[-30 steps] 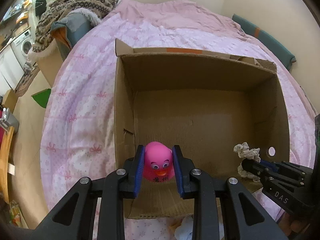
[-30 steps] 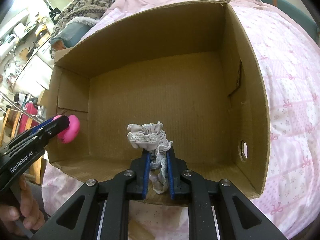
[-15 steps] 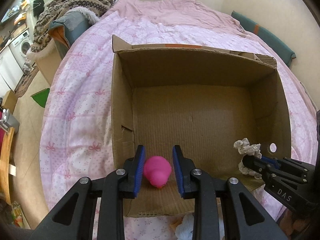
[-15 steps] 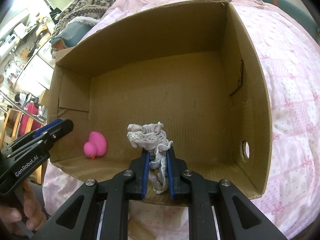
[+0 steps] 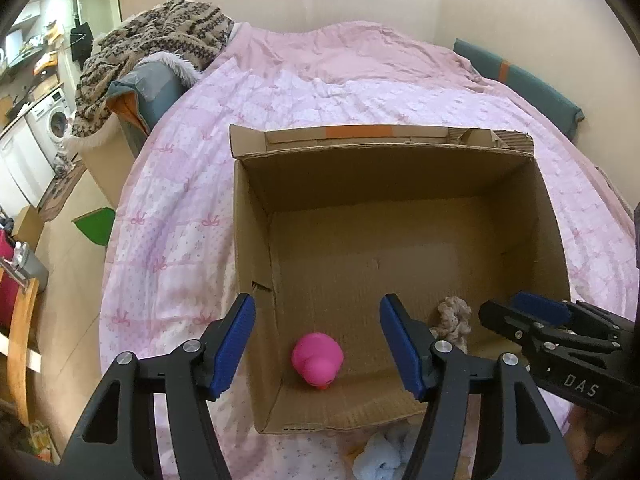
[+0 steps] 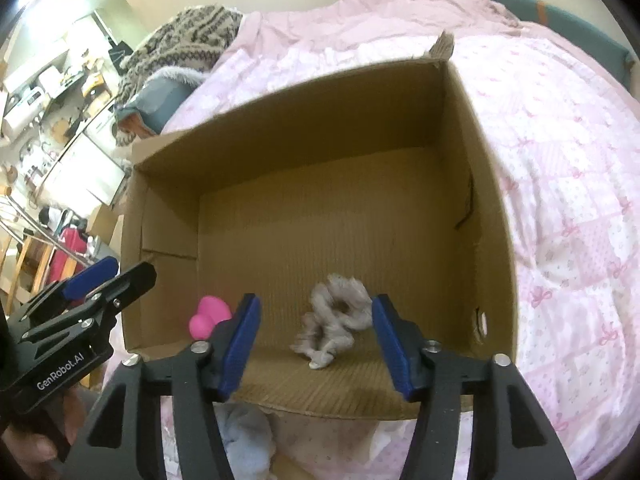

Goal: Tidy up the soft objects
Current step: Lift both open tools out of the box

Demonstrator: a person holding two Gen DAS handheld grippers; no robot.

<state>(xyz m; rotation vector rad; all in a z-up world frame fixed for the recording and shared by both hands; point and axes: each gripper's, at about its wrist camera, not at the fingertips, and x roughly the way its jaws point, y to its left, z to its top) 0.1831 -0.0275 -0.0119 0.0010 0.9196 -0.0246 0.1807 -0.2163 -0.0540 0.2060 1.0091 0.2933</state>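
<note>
Between my left tongs' (image 5: 316,346) blue pads, down on the box floor, sits the pink duck (image 5: 318,365), clear of both pads; the jaws are opening and grip nothing. Same story on my right tongs (image 6: 316,346): jaws opening, the beige lace scrunchie (image 6: 334,316) lying loose on the cardboard between them, touching neither pad. Both pieces are inside the cardboard box (image 5: 256,240), near its front wall. My worry now is the pull-out: the scrunchie's frills could snag a pad if I lift while the gap is narrow, and drag it back over the rim. The duck could roll if I nudge it. The near wall is low and floppy, so a clumsy retreat could tip the box on the soft pink quilt (image 5: 172,208). More pale blue fabric (image 5: 380,456) waits just below my tongs, outside the box.
</note>
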